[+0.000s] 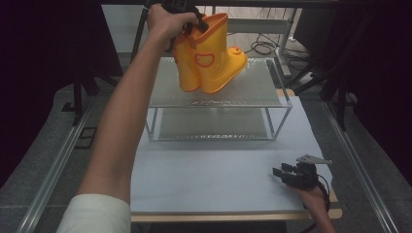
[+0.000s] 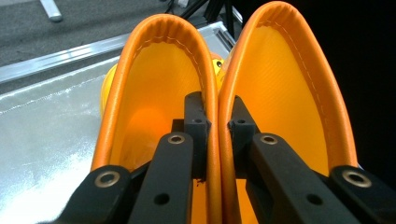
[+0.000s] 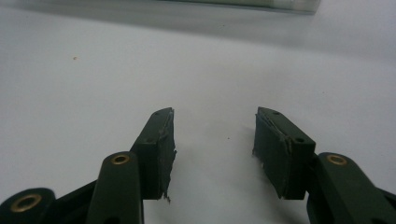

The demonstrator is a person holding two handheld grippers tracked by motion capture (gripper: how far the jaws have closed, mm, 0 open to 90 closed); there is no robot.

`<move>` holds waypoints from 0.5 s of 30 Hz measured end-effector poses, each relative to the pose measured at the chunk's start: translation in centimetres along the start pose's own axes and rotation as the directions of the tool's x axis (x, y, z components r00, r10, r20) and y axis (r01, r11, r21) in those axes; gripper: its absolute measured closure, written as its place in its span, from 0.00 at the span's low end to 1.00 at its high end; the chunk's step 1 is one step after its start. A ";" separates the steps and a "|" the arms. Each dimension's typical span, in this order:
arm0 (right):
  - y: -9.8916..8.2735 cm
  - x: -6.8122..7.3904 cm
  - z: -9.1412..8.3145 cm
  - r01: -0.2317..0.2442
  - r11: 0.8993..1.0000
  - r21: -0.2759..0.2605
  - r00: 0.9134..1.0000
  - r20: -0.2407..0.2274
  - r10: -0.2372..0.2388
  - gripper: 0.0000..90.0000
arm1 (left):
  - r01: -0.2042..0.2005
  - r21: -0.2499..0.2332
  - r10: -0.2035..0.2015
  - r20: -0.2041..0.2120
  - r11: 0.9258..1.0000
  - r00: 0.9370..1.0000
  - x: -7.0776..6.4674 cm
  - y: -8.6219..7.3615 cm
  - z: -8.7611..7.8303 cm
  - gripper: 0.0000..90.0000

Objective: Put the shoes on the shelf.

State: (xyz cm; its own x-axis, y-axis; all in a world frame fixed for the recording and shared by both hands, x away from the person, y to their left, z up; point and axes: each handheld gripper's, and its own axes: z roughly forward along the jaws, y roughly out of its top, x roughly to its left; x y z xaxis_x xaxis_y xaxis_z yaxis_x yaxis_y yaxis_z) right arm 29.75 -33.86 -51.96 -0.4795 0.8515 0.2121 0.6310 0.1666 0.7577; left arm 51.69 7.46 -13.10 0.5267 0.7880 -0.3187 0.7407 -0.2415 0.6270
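A pair of yellow rubber boots (image 1: 210, 58) with orange trim hangs just above the top shelf of a metal rack (image 1: 252, 87). My left gripper (image 1: 192, 22) holds them from above. In the left gripper view my left gripper (image 2: 217, 123) is shut on the two touching inner rims of the boots (image 2: 217, 84), one jaw inside each boot opening. My right gripper (image 1: 284, 174) rests low over the white tabletop (image 1: 214, 174) at the right front. In the right gripper view my right gripper (image 3: 212, 144) stands open with nothing between its fingers.
The rack has a lower shelf (image 1: 214, 124) and thin metal legs, and stands at the far half of the table. Aluminium rails (image 1: 58, 160) run along both sides of the table. Cables (image 1: 265, 46) lie on the floor behind the rack.
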 end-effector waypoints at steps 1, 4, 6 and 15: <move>0.0 0.0 0.0 0.000 1.000 0.000 1.000 0.000 0.000 0.53 | 0.003 -0.002 -0.003 -0.007 1.000 1.000 0.1 0.0 0.3 0.92; 0.0 0.0 0.0 -0.001 1.000 0.000 1.000 -0.001 0.001 0.53 | 0.016 -0.001 -0.016 -0.016 1.000 1.000 0.4 0.2 0.9 0.92; 0.0 0.0 0.0 -0.001 1.000 0.000 1.000 -0.001 0.001 0.53 | 0.023 -0.002 -0.023 -0.024 1.000 0.999 0.5 0.3 1.2 0.92; 0.0 0.0 0.0 -0.002 1.000 -0.001 1.000 -0.002 0.002 0.53 | 0.029 0.011 -0.028 -0.074 1.000 0.997 0.7 0.3 2.6 0.92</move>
State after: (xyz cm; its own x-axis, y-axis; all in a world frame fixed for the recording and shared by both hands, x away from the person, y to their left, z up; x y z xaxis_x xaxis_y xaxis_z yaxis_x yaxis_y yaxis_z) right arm 29.76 -33.89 -51.97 -0.4796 0.8509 0.2144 0.6314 0.1650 0.7577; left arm 53.35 6.41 -15.01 0.4732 0.8344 -0.2826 0.7604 -0.2248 0.6094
